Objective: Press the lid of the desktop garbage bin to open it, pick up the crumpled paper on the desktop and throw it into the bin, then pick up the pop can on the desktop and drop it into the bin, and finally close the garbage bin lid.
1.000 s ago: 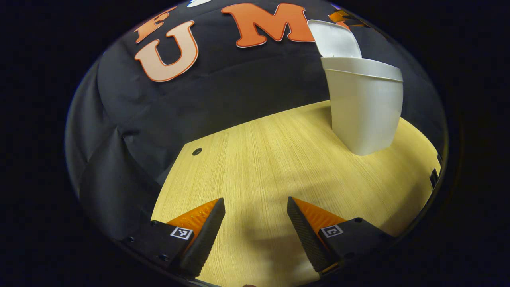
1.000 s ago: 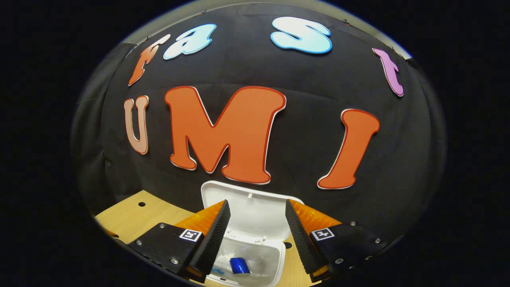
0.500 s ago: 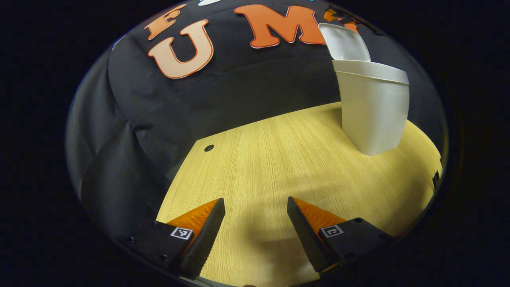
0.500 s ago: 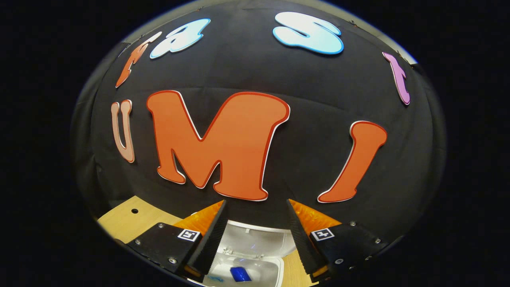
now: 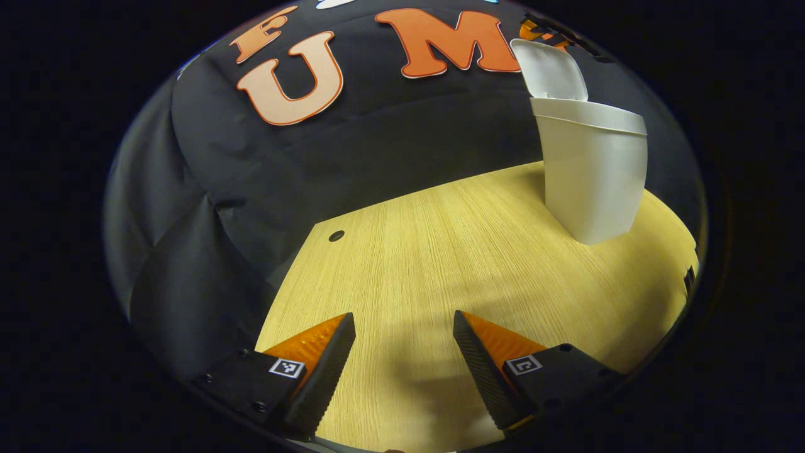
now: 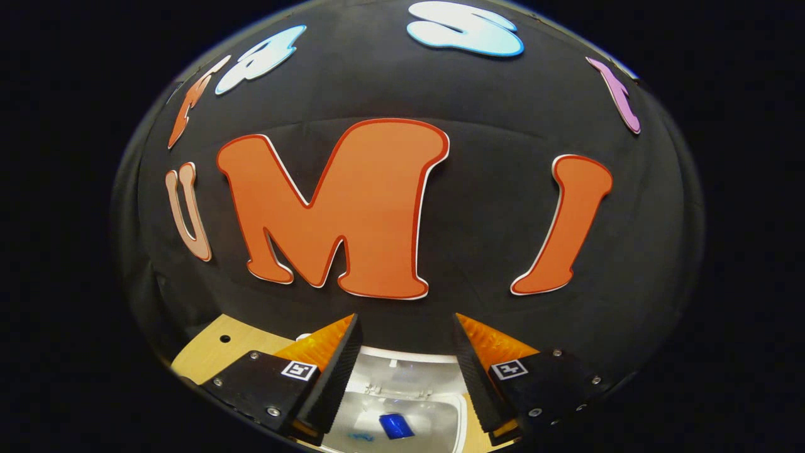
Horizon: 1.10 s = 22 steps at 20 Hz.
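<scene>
With the blue pop can [image 6: 396,426] inside the white plastic bin [image 5: 594,170], keep your right tongs [image 6: 402,358] open and empty above it, then press the raised white lid [image 6: 409,377] down squarely.

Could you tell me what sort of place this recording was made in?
Probably a staged recording booth, not a home: black cloth wall behind a bare wooden desktop, with just a white bin, lid up.
</scene>
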Motion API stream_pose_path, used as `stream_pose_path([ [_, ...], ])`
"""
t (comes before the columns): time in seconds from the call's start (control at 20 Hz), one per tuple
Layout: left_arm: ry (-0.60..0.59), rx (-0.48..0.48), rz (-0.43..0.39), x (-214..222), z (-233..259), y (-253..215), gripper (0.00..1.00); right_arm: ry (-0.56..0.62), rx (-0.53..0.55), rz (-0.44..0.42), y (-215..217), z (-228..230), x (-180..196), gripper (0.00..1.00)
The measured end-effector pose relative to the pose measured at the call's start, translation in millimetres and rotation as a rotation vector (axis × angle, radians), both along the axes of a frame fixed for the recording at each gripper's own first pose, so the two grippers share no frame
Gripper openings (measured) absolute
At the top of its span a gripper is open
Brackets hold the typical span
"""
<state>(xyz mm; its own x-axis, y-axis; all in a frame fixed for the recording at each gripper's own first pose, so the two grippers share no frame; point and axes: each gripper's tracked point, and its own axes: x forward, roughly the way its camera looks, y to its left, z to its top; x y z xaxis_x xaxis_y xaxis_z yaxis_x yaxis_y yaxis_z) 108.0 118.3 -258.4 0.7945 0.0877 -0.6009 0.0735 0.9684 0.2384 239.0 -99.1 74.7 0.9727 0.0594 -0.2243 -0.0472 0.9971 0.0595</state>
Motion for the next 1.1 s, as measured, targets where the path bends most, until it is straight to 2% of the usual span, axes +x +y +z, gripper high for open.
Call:
stream_pose_path([
  [0.55,-0.013,0.006,-0.117,11,4,-1,1.0,0.069,0.048,-0.002,6,-30,-56,0.84],
  [1.1,0.01,-0.008,-0.155,13,2,-2,1.0,0.143,0.069,-0.006,17,-78,-87,0.84],
])
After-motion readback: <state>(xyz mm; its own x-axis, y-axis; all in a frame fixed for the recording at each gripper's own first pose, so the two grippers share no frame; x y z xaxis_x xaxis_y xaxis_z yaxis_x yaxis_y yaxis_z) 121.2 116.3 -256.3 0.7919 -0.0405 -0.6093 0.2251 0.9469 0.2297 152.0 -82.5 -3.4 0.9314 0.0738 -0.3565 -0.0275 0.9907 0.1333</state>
